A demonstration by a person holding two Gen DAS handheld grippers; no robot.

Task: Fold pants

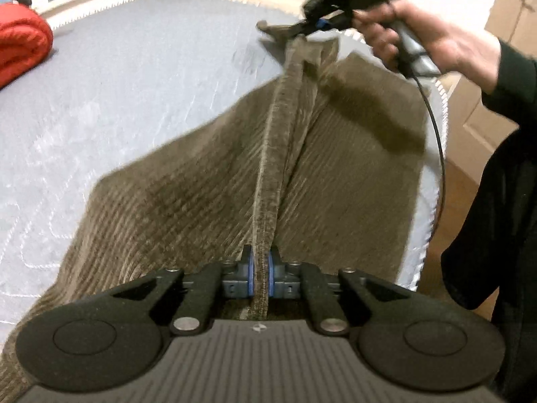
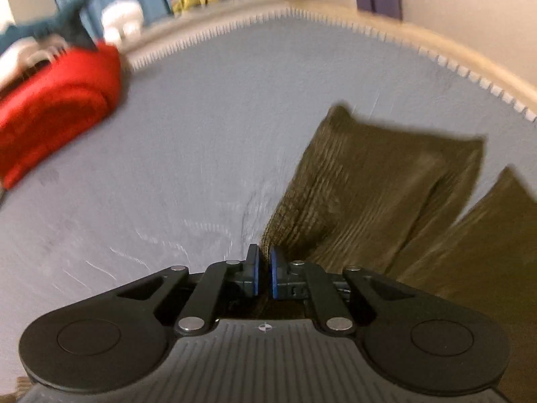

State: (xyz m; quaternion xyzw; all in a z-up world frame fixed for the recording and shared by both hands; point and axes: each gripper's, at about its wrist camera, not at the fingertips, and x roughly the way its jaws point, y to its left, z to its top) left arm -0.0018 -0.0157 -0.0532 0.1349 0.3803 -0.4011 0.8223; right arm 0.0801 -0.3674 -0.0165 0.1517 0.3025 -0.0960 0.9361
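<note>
Olive-brown corduroy pants (image 1: 208, 194) hang stretched above a grey-blue mattress (image 1: 117, 94). My left gripper (image 1: 262, 268) is shut on one end of their taut upper edge. My right gripper (image 1: 285, 30), held in a hand at the upper right of the left wrist view, is shut on the other end. In the right wrist view the right gripper (image 2: 264, 268) pinches a corner of the pants (image 2: 369, 194), whose two legs trail to the right over the mattress (image 2: 201, 134).
A folded red blanket (image 1: 20, 40) lies at the mattress's far left, also in the right wrist view (image 2: 57, 110). The mattress's piped edge (image 2: 369, 30) curves along the far side. A wooden floor (image 1: 466, 181) and the person's dark sleeve (image 1: 503, 201) are at right.
</note>
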